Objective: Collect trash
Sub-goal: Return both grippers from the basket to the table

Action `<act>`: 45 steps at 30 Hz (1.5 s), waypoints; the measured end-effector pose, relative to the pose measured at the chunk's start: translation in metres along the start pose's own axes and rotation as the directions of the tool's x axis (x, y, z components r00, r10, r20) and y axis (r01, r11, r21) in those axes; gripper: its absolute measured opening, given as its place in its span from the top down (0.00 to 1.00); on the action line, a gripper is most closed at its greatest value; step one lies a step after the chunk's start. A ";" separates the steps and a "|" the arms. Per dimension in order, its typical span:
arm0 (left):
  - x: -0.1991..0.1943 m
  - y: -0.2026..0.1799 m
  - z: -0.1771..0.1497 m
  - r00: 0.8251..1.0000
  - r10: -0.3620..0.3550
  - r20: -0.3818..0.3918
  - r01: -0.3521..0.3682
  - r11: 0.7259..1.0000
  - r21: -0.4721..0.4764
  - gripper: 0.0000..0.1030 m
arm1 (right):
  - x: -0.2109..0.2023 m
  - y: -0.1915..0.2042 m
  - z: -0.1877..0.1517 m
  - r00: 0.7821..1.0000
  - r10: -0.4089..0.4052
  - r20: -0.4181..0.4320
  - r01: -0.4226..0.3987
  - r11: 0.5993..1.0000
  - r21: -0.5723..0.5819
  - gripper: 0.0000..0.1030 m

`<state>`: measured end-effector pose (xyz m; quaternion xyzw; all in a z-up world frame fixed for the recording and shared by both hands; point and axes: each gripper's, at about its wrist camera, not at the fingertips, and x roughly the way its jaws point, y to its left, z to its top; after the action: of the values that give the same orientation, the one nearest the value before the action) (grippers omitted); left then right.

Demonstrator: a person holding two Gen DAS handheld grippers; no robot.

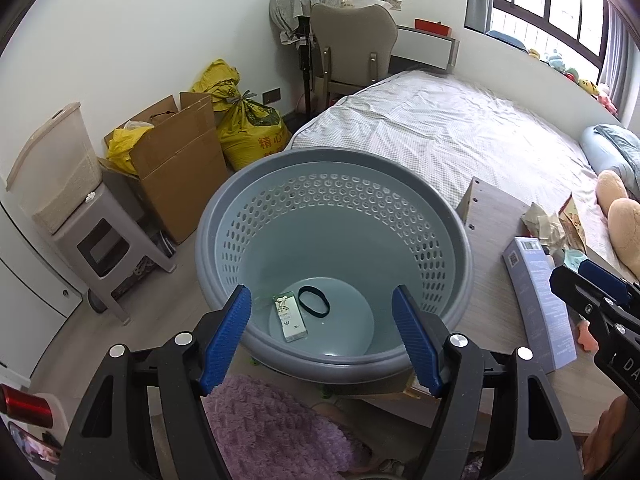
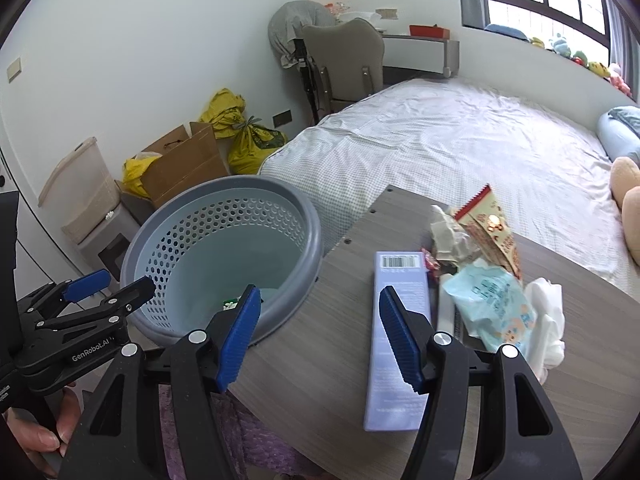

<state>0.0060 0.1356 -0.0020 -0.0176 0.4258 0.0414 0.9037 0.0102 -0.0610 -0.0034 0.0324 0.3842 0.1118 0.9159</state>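
Note:
A grey perforated basket [image 1: 224,216] [image 2: 316,224] stands at the left edge of the grey wood table [image 2: 304,392]. A small white-green packet [image 1: 290,318] and a black hair band [image 1: 314,306] lie on its bottom. My left gripper [image 1: 320,300] [image 2: 124,282] hangs open over the basket, empty. My right gripper [image 2: 319,294] [image 1: 570,272] is open over bare tabletop between the basket and a long lavender box [image 2: 400,340] [image 1: 540,300], with nothing between its fingers. Right of the box lie crumpled paper [image 2: 452,236], a red-and-cream snack wrapper [image 2: 492,232], a light-blue tissue pack [image 2: 496,304] and white tissue [image 2: 548,320].
A bed [image 2: 440,140] lies behind the table, with a plush toy [image 2: 628,200] at its right. On the floor at left are a cardboard box [image 1: 176,168], yellow sacks [image 1: 252,128] and a grey stool [image 1: 104,240]. A purple fuzzy rug [image 1: 272,432] lies below the table edge.

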 end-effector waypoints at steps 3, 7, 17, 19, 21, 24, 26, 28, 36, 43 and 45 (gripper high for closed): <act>-0.003 -0.008 -0.002 1.000 -0.011 0.001 0.011 1.000 0.011 0.32 | -0.007 -0.009 -0.005 1.000 -0.014 0.006 0.014 1.000 0.012 0.41; -0.006 -0.020 -0.006 1.000 -0.027 0.001 0.027 0.999 0.027 0.32 | -0.016 -0.021 -0.011 0.999 -0.035 0.014 0.034 0.999 0.028 0.39; -0.012 -0.052 -0.015 0.998 -0.070 -0.003 0.070 0.994 0.079 0.32 | -0.033 -0.052 -0.030 0.996 -0.089 0.012 0.088 0.993 0.082 0.39; -0.012 -0.059 -0.017 0.997 -0.081 -0.007 0.081 0.993 0.091 0.32 | -0.038 -0.061 -0.035 0.994 -0.105 0.011 0.103 0.990 0.100 0.39; -0.012 -0.067 -0.018 0.996 -0.093 -0.013 0.094 0.990 0.104 0.32 | -0.043 -0.070 -0.040 0.993 -0.120 0.010 0.118 0.986 0.114 0.39; -0.011 -0.082 -0.021 0.994 -0.109 -0.019 0.111 0.986 0.127 0.32 | -0.050 -0.086 -0.048 0.989 -0.147 0.004 0.144 0.979 0.142 0.39; -0.011 -0.092 -0.023 0.992 -0.120 -0.025 0.122 0.982 0.147 0.32 | -0.054 -0.096 -0.054 0.986 -0.167 -0.003 0.165 0.973 0.161 0.39; -0.011 -0.101 -0.025 0.991 -0.129 -0.030 0.133 0.978 0.164 0.32 | -0.057 -0.109 -0.062 0.983 -0.183 -0.012 0.182 0.966 0.181 0.39; -0.008 -0.130 -0.034 0.988 -0.144 -0.051 0.152 0.965 0.213 0.32 | -0.056 -0.139 -0.082 0.977 -0.210 -0.049 0.215 0.945 0.246 0.39; -0.001 -0.141 -0.033 0.988 -0.137 -0.068 0.149 0.961 0.232 0.32 | -0.040 -0.140 -0.087 0.979 -0.193 -0.067 0.203 0.947 0.249 0.39; 0.001 -0.142 -0.033 0.989 -0.132 -0.072 0.146 0.961 0.236 0.32 | -0.036 -0.139 -0.087 0.979 -0.195 -0.066 0.206 0.947 0.247 0.39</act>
<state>-0.0056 -0.0077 -0.0245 0.0610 0.4502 -0.0745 0.8877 -0.0513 -0.2068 -0.0596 0.1072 0.4153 -0.0309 0.9028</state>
